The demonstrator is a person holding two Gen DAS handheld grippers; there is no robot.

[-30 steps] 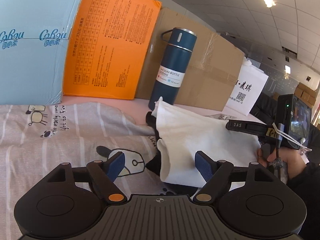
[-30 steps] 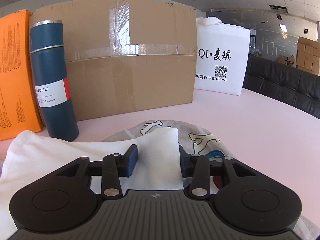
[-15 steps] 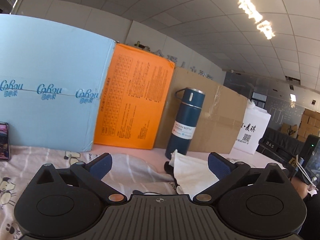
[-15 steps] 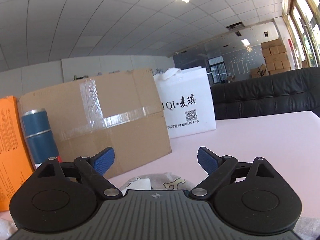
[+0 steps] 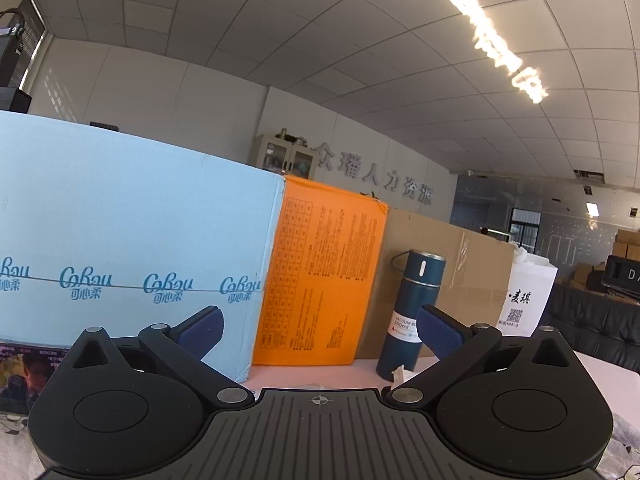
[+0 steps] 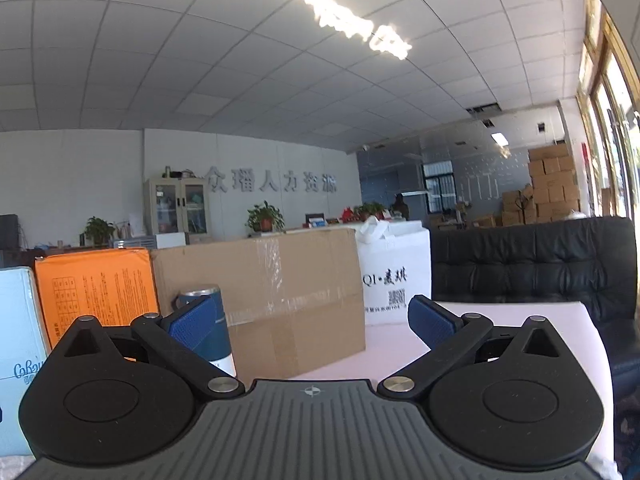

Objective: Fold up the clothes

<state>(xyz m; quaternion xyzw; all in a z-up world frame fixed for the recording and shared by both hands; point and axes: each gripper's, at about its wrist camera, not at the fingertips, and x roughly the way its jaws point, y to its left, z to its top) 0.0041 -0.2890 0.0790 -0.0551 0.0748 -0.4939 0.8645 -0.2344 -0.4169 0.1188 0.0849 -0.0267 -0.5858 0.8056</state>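
White cloth [image 5: 398, 373] low beyond the wide, empty left tool [image 5: 320, 330]; right tool [image 6: 312, 322] opening, empty.

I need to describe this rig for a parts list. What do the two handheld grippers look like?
Both look alike: the left gripper and right gripper have matte black linkage arms with silver pivot pins, blue textured finger pads, round recessed discs, and a ribbed grey base bearing a crosshair mark.

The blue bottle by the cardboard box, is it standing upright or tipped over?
Upright: the bottle stands on its base, cap on top, before the cardboard box.
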